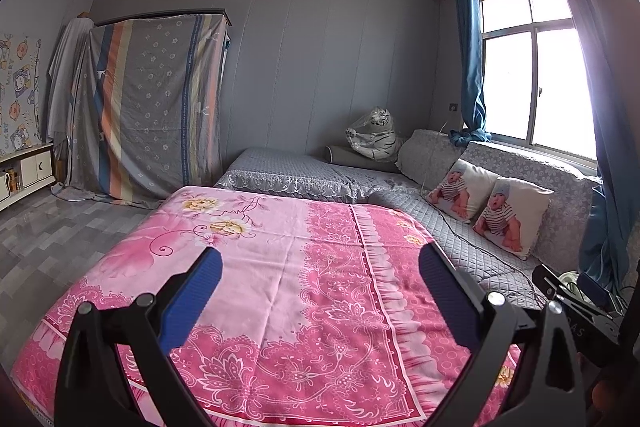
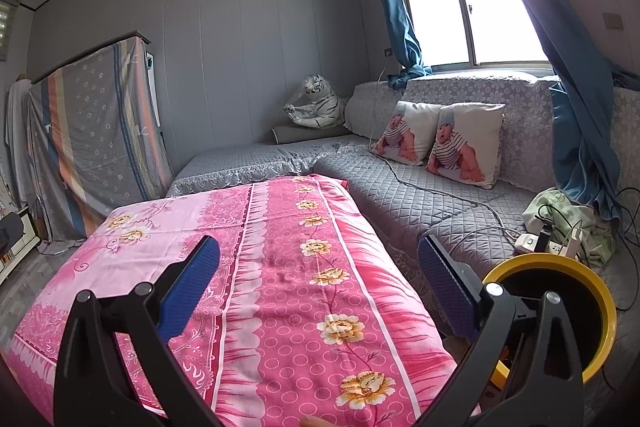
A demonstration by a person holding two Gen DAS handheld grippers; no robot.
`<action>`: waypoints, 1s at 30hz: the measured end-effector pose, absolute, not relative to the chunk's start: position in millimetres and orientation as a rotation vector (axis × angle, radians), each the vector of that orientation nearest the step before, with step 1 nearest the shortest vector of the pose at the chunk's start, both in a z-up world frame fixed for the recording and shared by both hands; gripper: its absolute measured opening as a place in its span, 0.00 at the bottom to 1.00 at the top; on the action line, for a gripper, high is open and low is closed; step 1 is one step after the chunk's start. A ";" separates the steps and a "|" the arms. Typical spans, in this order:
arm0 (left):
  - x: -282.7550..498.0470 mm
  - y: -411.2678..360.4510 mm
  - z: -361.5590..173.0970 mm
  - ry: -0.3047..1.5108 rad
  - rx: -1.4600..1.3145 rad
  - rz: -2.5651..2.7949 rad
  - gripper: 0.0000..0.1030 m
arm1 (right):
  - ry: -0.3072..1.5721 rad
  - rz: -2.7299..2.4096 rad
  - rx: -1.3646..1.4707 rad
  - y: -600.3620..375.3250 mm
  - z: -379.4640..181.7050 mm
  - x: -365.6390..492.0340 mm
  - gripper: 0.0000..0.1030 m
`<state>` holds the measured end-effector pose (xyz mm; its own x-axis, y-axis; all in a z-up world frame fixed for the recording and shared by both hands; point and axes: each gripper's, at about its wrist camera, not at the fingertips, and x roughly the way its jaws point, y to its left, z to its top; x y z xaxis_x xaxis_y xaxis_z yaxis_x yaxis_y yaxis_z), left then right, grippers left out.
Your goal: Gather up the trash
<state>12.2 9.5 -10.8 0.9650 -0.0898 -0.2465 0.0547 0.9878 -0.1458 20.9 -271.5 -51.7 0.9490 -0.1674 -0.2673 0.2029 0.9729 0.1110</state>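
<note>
Right wrist view: right gripper [image 2: 318, 267] wide above pink cloth [image 2: 280, 267], yellow bin [image 2: 600, 307] beside sofa [image 2: 400, 195].

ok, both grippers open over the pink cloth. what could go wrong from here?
1. No trash shows on the pink floral cloth, so a closing left gripper or right gripper would likely pinch fabric.
2. The white power strip and its grey cable lie on the grey quilted sofa beside the yellow-rimmed bin; a swing toward the bin could snag them.
3. Bright glare from the window may hide small items.
</note>
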 end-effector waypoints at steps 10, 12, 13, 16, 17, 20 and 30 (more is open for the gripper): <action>16.4 6.9 -12.9 0.267 -0.127 -0.058 0.92 | 0.263 -0.187 0.141 -271.7 -53.7 21.3 0.92; 16.9 6.8 -13.1 0.270 -0.127 -0.054 0.92 | 0.262 -0.187 0.142 -271.8 -54.1 21.1 0.92; 17.0 6.9 -13.3 0.269 -0.127 -0.054 0.92 | 0.262 -0.187 0.142 -271.8 -53.8 21.1 0.92; 17.3 6.8 -13.0 0.270 -0.125 -0.053 0.92 | 0.264 -0.186 0.144 -271.8 -54.2 21.2 0.92; 17.2 6.9 -12.9 0.270 -0.126 -0.053 0.92 | 0.265 -0.186 0.145 -271.5 -54.9 21.2 0.92; 17.5 6.8 -12.8 0.272 -0.127 -0.056 0.92 | 0.267 -0.186 0.147 -270.4 -55.9 21.4 0.92; 18.6 5.8 -13.1 0.273 -0.127 -0.059 0.92 | 0.269 -0.186 0.150 -270.0 -57.8 21.5 0.92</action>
<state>18.6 5.8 -13.1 0.9613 -0.0753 -0.2651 0.0408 0.9902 -0.1333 21.5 -270.0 -57.8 0.9473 -0.1617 -0.2766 0.2016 0.9718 0.1225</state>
